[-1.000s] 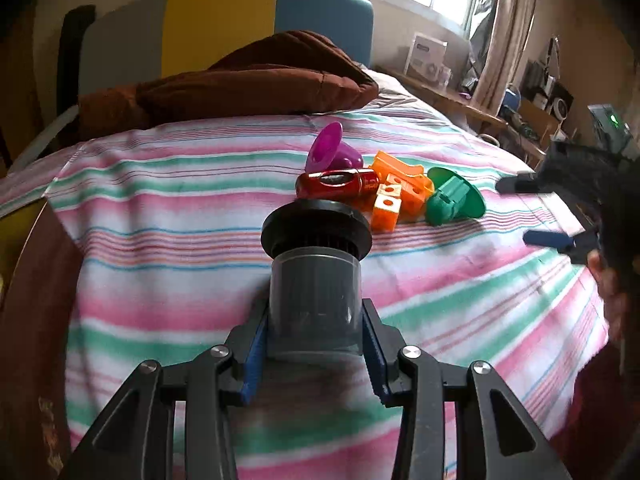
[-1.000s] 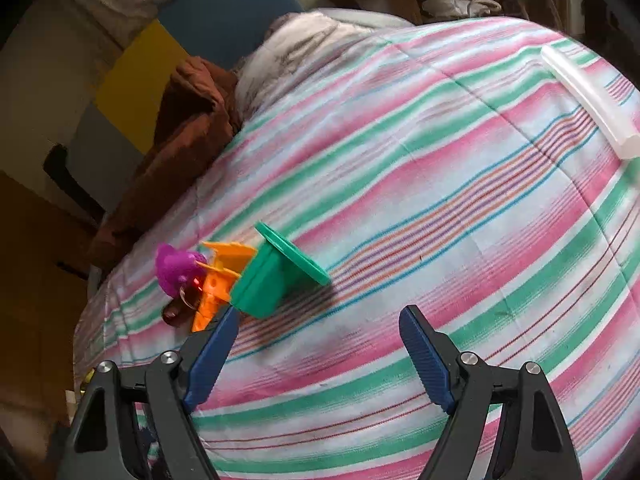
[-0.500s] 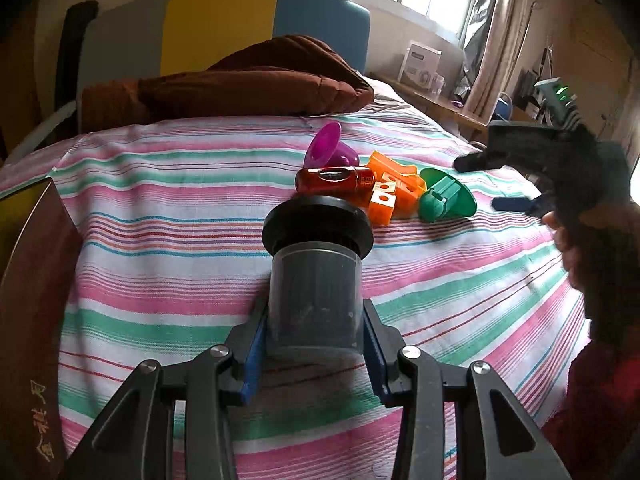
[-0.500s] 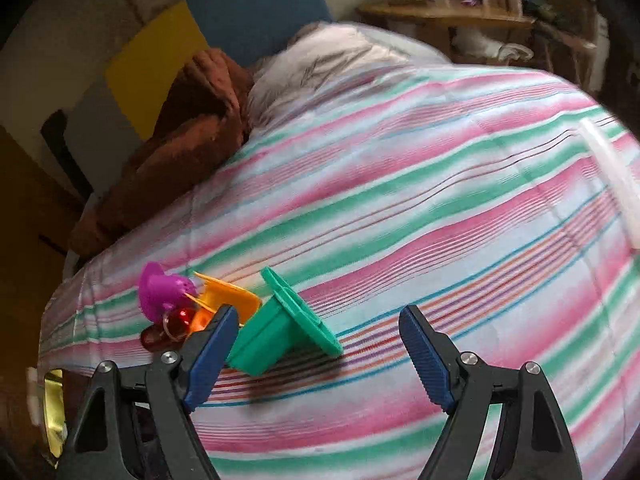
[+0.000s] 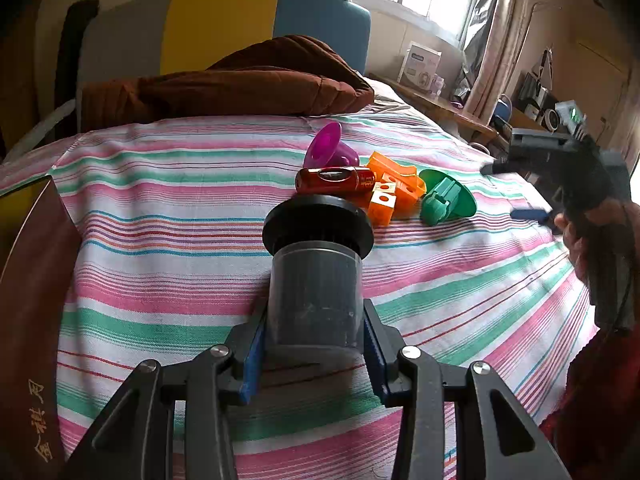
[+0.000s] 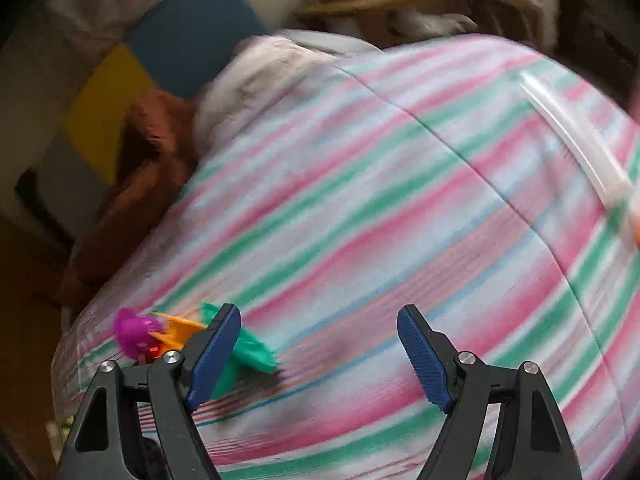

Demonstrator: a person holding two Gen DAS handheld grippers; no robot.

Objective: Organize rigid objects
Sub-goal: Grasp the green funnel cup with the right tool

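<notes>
My left gripper [image 5: 314, 344] is shut on a dark grey cylinder [image 5: 316, 296] with a wide black flange at its far end, held over the striped bedspread [image 5: 160, 240]. Beyond it lies a cluster of toys: a purple funnel [image 5: 328, 150], a red-brown tube [image 5: 334, 180], orange blocks [image 5: 396, 190] and a green flanged piece [image 5: 446, 200]. My right gripper [image 6: 320, 356] is open and holds nothing. In the right wrist view, the green piece [image 6: 252, 354] is partly hidden behind the left pad. From the left wrist view, my right gripper [image 5: 508, 192] hangs just right of the cluster.
A brown quilt [image 5: 240, 84] lies against the yellow and blue headboard [image 5: 260, 20]. A dark brown box [image 5: 28, 280] stands at the bed's left edge. A white tube [image 6: 572, 140] lies far right on the bedspread. A cluttered desk [image 5: 448, 108] runs under the window.
My right gripper has swung, so the toys slid toward the lower left of its view, which is now blurred. The left gripper kept still with the cylinder.
</notes>
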